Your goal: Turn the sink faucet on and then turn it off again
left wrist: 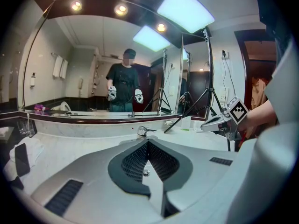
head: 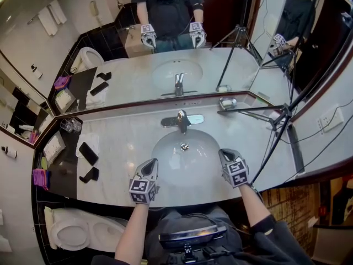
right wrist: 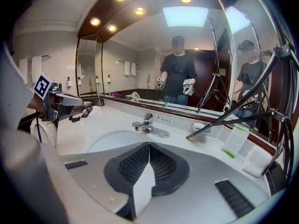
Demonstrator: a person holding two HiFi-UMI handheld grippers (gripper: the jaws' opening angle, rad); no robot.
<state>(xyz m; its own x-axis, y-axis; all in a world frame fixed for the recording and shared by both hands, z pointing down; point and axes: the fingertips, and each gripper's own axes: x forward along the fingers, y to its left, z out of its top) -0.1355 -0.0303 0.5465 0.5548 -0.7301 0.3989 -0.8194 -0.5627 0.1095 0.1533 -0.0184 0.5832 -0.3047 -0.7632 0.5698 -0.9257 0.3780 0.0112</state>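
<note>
The chrome faucet stands behind the white basin, its lever pointing at the bowl; no water shows. My left gripper hovers over the basin's front left rim, shut and empty. My right gripper hangs over the front right rim, also shut with nothing in it. In the left gripper view the jaws meet at the tips, with the faucet beyond and the right gripper to the side. The right gripper view has its jaws together, aimed at the faucet, and the left gripper at left.
A black tripod stretches its legs across the counter at right, near a soap dish. A dark phone lies on a white towel at left, with glasses behind. A toilet stands below left. A mirror backs the counter.
</note>
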